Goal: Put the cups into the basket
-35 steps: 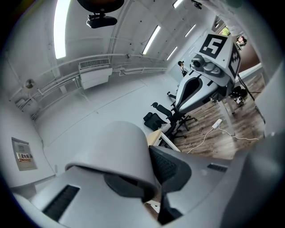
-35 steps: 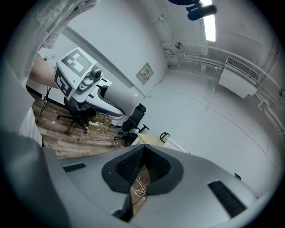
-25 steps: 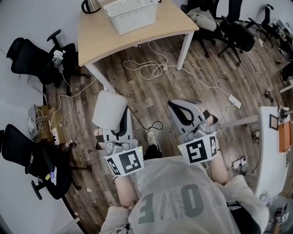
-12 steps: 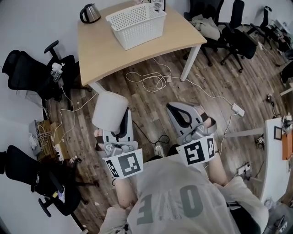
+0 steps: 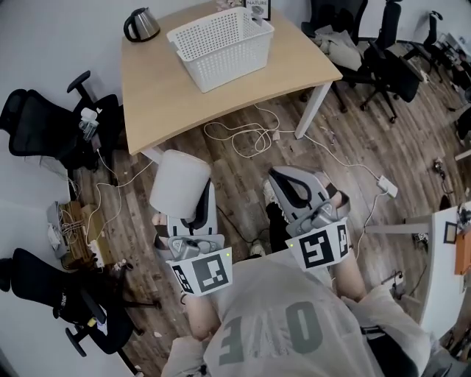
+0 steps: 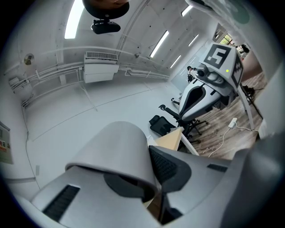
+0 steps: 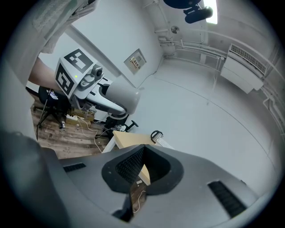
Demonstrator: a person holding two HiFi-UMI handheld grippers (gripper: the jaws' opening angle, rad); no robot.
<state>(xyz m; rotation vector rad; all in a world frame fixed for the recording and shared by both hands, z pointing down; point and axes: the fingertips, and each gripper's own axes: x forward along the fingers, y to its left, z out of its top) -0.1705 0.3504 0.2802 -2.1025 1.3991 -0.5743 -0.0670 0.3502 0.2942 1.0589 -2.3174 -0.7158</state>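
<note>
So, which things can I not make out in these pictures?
Bottom of the basket, head view: its near wall hides part, so cups inside cannot be told.
The sign, head view: cut by the top edge, print too small.
Mouth of the cup, head view: hidden by its own wall.

1 cup (image 5: 179,182), 1 basket (image 5: 228,62), 1 kettle (image 5: 140,24), 1 table (image 5: 162,88)

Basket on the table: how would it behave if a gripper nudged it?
The basket looks like thin latticed plastic, so probably light and apt to slide on the smooth table. Wide and low, it seems unlikely to tip. Its walls may flex.
</note>
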